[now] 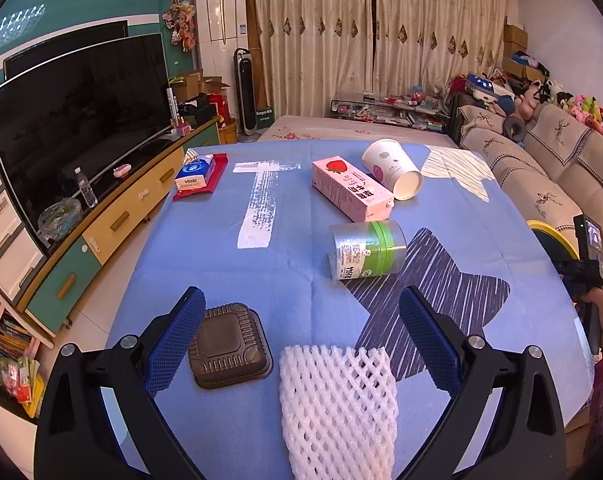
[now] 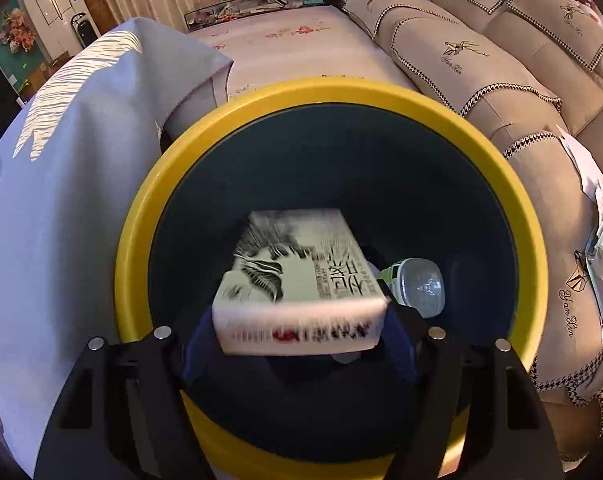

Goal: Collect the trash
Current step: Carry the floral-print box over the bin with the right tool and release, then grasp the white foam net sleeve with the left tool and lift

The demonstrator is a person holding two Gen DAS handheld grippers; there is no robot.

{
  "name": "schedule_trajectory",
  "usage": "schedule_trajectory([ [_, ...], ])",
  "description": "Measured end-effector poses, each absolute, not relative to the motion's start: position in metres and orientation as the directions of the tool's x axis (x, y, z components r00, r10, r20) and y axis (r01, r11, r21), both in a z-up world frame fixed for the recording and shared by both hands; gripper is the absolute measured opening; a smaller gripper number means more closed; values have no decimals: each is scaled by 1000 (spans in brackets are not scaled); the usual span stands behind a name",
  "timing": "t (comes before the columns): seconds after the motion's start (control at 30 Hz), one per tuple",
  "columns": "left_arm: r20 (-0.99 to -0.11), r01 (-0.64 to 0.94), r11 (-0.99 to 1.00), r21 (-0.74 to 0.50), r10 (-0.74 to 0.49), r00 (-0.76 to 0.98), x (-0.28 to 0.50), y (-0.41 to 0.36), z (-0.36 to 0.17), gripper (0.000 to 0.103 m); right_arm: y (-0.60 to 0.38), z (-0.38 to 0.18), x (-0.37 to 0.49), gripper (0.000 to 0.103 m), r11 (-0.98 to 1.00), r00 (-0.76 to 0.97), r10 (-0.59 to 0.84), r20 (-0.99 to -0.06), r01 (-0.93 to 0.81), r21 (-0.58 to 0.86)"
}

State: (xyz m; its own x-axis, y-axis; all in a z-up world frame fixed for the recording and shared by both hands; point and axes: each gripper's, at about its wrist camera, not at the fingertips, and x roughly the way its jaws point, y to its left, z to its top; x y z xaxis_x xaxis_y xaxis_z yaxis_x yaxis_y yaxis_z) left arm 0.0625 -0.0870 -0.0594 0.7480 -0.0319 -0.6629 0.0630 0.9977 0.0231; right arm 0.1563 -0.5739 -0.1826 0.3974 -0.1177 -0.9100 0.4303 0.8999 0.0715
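Observation:
My left gripper [image 1: 301, 312] is open and empty above the blue tablecloth. A white foam net [image 1: 337, 404] lies between its fingers, and a black plastic tray [image 1: 230, 351] sits by the left finger. Farther off lie a silver can with a green band [image 1: 366, 249], a pink strawberry carton [image 1: 351, 189] and a white paper cup [image 1: 393, 168]. My right gripper [image 2: 297, 320] hangs over the yellow-rimmed bin [image 2: 529, 216]. A white box with black print [image 2: 297, 280] sits blurred between its fingers; whether the fingers grip it is unclear. A bottle [image 2: 415, 286] lies inside the bin.
A tissue pack on a red packet [image 1: 199, 174] lies at the table's far left. A TV stand [image 1: 113, 216] runs along the left. A beige sofa [image 2: 501, 72] is right of the bin. The right hand-held gripper shows at the table's right edge [image 1: 589, 264].

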Motion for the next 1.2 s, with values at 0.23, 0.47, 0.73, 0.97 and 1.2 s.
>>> schedule_trajectory([
  [0.23, -675, 76, 997, 33, -34, 737, 61, -90, -63, 96, -569, -178, 158, 69, 900, 398, -128, -908, 432, 62],
  [0.47, -727, 117, 991, 68, -30, 686, 51, -96, -80, 96, -559, -148, 136, 72, 898, 466, -174, -868, 438, 54],
  [0.73, -812, 131, 990, 44, -41, 583, 32, -92, -113, 96, -538, -114, 121, 73, 917, 547, -162, -821, 390, 79],
  [0.97, -850, 146, 989, 33, -49, 525, 25, -97, -131, 96, -522, -92, 119, 73, 933, 589, -160, -792, 352, 73],
  [1.2, -857, 152, 988, 31, -52, 512, 27, -99, -140, 88, -519, -90, 118, 73, 940, 596, -142, -790, 332, 82],
])
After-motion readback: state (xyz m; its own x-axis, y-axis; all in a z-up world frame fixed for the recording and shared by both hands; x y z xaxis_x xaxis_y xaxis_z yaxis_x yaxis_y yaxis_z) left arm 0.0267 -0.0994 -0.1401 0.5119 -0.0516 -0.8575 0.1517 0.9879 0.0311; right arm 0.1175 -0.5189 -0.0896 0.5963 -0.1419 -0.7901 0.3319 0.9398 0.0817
